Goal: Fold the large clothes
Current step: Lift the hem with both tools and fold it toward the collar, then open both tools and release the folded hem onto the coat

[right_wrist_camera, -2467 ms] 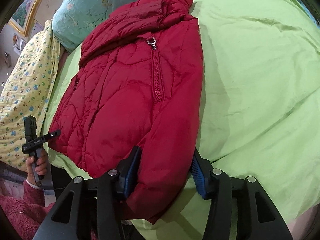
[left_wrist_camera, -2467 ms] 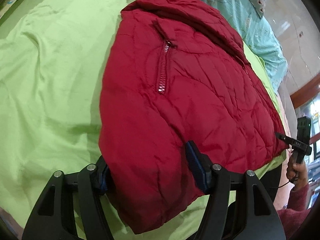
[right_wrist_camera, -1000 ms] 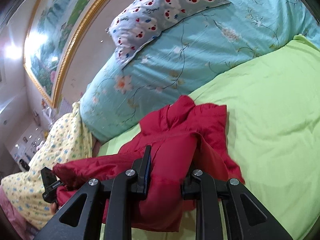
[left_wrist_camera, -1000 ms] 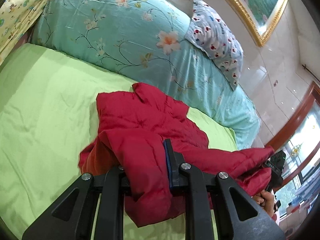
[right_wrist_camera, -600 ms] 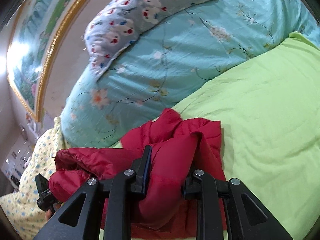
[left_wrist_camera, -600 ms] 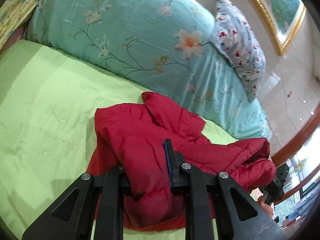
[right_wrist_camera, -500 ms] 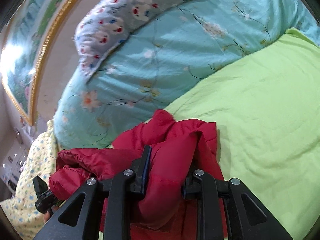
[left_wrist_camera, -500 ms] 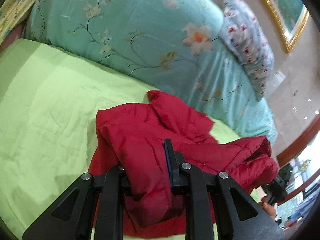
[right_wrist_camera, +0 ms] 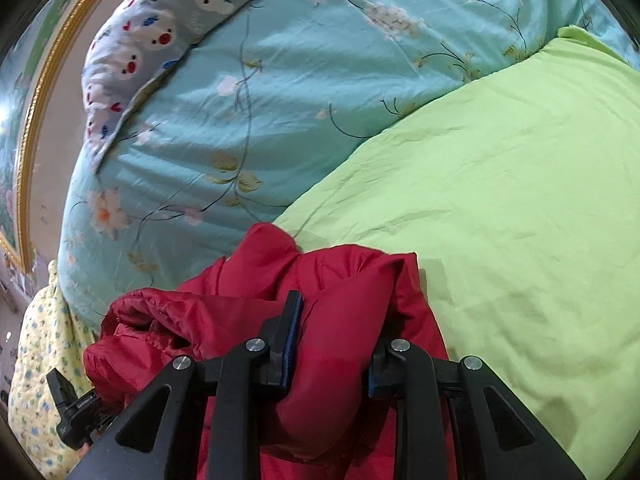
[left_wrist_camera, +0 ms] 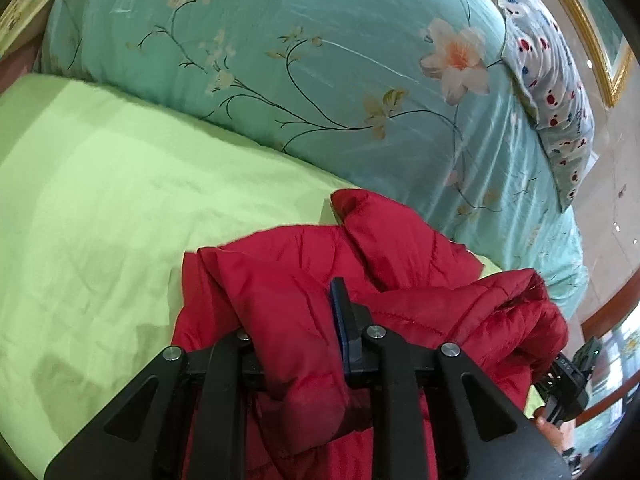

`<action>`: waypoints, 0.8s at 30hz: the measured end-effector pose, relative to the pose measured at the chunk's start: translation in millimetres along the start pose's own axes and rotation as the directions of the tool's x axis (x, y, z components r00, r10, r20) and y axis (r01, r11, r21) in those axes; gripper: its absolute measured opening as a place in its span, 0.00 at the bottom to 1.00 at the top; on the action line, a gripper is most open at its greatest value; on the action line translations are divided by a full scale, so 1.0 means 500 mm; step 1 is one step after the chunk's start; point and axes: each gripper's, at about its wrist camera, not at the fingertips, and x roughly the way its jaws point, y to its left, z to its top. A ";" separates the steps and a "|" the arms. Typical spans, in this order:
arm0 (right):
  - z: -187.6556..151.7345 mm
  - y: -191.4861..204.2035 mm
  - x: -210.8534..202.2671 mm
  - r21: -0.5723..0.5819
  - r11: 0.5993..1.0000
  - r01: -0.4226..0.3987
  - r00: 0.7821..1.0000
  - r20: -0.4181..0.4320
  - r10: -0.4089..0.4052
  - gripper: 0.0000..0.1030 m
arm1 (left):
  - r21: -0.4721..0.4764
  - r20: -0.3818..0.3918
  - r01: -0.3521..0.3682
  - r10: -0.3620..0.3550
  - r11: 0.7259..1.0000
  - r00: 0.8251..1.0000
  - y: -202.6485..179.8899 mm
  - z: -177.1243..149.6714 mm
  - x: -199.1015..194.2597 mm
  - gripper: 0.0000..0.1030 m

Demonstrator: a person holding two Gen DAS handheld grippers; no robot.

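Observation:
A red padded jacket [left_wrist_camera: 400, 248] lies bunched on the green sheet, its lower part doubled over toward the collar. In the left wrist view my left gripper [left_wrist_camera: 292, 312] pinches a thick fold of the jacket. Its jaws are opening slightly, with fabric still pressed between them, and the left finger is buried under cloth. In the right wrist view my right gripper [right_wrist_camera: 336, 328] is shut on another fold of the jacket [right_wrist_camera: 260, 272], which hides most of its right finger. Each view shows the other gripper small at the jacket's far edge, the right gripper [left_wrist_camera: 568, 380] and the left gripper [right_wrist_camera: 72, 400].
The green sheet [left_wrist_camera: 100, 200] spreads wide beside the jacket, also seen as the green sheet [right_wrist_camera: 520, 200]. A teal floral quilt [left_wrist_camera: 320, 60] is piled just behind the jacket, with a patterned pillow [right_wrist_camera: 140, 40] on top. A yellow printed blanket [right_wrist_camera: 36, 340] lies at the bed's side.
Both grippers closed on the jacket's hem, lifted it and carried it forward over the body toward the collar, then sank. The jacket went from spread flat to doubled over. The quilt looms closer.

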 end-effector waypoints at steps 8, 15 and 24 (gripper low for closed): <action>0.005 -0.016 0.060 0.025 1.000 0.009 1.000 0.003 -0.009 0.26 | -0.034 -0.037 -0.016 0.015 0.999 0.999 0.021 0.012 0.046 0.19; 0.001 -0.008 0.074 0.002 1.000 0.027 0.999 0.021 -0.027 0.26 | -0.028 -0.025 0.022 -0.023 0.999 0.999 0.021 0.004 -0.021 0.25; 0.014 0.004 0.097 -0.017 0.996 0.083 0.996 0.035 -0.082 0.26 | 0.019 0.092 0.036 -0.038 0.999 0.995 -0.009 -0.027 -0.149 0.48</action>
